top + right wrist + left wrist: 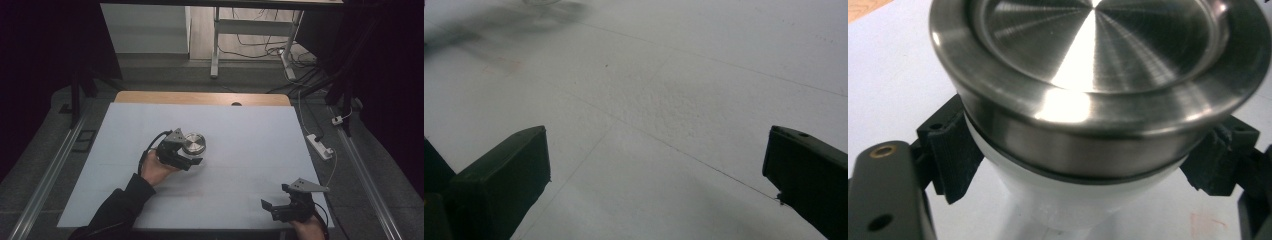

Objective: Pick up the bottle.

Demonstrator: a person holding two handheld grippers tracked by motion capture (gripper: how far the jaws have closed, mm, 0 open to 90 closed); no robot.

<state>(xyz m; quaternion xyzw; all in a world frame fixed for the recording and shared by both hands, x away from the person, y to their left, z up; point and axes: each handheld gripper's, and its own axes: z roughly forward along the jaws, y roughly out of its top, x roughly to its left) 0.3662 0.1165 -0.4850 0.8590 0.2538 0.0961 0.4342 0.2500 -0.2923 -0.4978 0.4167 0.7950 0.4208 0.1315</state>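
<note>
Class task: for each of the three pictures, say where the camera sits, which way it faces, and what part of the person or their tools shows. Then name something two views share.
High view: above the near edge, facing forward and down on the white table; forearms, left gripper, right gripper.
Left gripper view: on that gripper, facing the steel-lidded white jar; its black pads clamp it.
Right gripper view: on that gripper, facing bare table; jaws apart.
Shared: the jar, high and left gripper views.
</note>
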